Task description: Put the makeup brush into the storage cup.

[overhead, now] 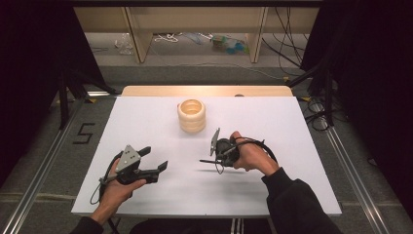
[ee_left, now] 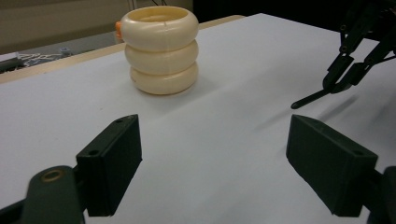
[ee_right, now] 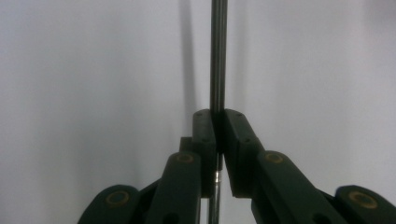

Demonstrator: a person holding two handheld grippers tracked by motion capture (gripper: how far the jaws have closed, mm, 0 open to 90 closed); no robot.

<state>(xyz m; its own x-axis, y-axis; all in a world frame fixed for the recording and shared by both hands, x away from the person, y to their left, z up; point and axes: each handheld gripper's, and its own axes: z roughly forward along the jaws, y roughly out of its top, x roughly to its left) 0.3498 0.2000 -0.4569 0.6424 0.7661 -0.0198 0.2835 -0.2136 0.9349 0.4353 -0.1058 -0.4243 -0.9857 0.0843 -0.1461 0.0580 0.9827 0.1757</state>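
— Holding anything on the right?
— Yes: my right claw (ee_right: 217,135) is clenched on a thin dark rod (ee_right: 218,56), kept clear above the white surface (overhead: 272,190), probably for threading the stacked cream rings (overhead: 191,116).
— Which way does it point?
— Nearly level, lengthwise toward my left claw (overhead: 156,158), which hangs released, nothing between its jaws.

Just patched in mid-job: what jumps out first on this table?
A cream stack of rings stands upright at the far middle of the white table. Nearer, the right gripper is clamped on a thin dark rod above the table, while the left gripper sits open, holding nothing.
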